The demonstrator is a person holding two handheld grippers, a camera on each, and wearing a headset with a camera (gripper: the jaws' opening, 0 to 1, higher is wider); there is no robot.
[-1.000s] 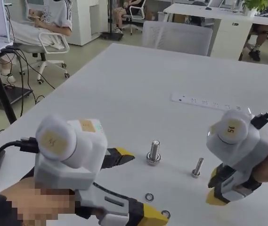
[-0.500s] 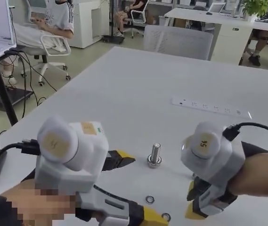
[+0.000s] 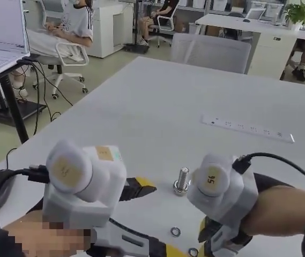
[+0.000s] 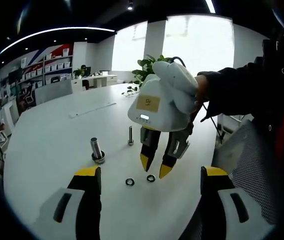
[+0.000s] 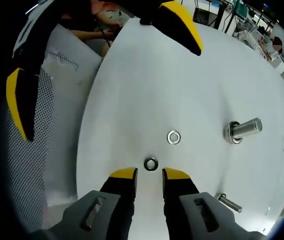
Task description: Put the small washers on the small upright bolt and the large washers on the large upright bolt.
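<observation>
Two small steel washers lie on the white table, one [image 5: 151, 163] just ahead of my right gripper [image 5: 150, 174], whose jaws point down at it a narrow gap apart, nothing between them. The other washer [image 5: 173, 136] lies a little farther on. In the head view the washers [image 3: 175, 232] sit between my two grippers. The large bolt [image 3: 182, 181] stands upright behind them; the small bolt [image 4: 130, 136] stands beyond it. My left gripper [image 4: 151, 172] is wide open and empty, facing the right gripper [image 4: 155, 166] across the washers.
A white power strip [image 3: 247, 128] lies farther back on the table. A grey chair [image 3: 210, 52] stands at the far edge. A black cable [image 3: 13, 176] trails off the left gripper, near the table's left edge.
My right gripper has moved left and down over the nearer washers, and now covers the small bolt in the head view. The left gripper has stayed in place.
</observation>
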